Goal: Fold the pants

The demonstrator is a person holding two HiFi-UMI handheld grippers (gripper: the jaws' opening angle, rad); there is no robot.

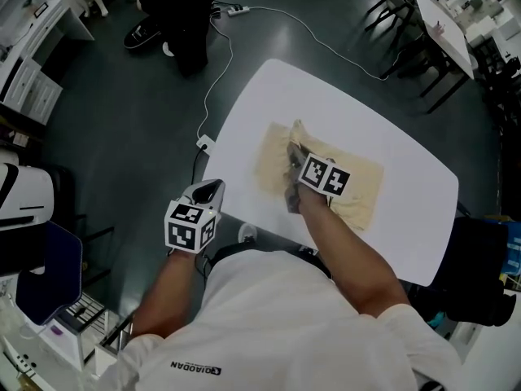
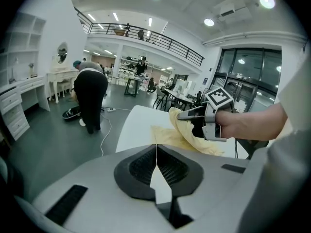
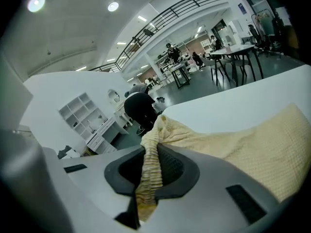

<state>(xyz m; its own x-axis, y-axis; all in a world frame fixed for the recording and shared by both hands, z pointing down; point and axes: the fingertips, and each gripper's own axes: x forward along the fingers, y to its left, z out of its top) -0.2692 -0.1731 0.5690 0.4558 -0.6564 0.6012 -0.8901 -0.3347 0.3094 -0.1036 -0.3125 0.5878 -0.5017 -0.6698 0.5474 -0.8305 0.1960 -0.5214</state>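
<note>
Pale yellow pants (image 1: 358, 187) lie on the white table (image 1: 326, 96), with one edge lifted into a ridge. My right gripper (image 1: 293, 160) is over the pants' left part and shut on the gathered elastic waistband (image 3: 148, 171), which runs up between its pads. The rest of the pants (image 3: 252, 144) trails away over the table (image 3: 233, 106). My left gripper (image 1: 210, 191) hangs off the table's near left edge, away from the cloth. In the left gripper view its pads (image 2: 156, 161) meet with nothing between them, and beyond them the right gripper (image 2: 182, 114) lifts the pants (image 2: 167, 132).
A person in black (image 1: 183, 15) bends over on the floor beyond the table. A white cable (image 1: 220, 63) runs across the floor to the table's left edge. Tables and chairs (image 1: 431, 23) stand at the far right, and white drawers (image 1: 24, 80) at the left.
</note>
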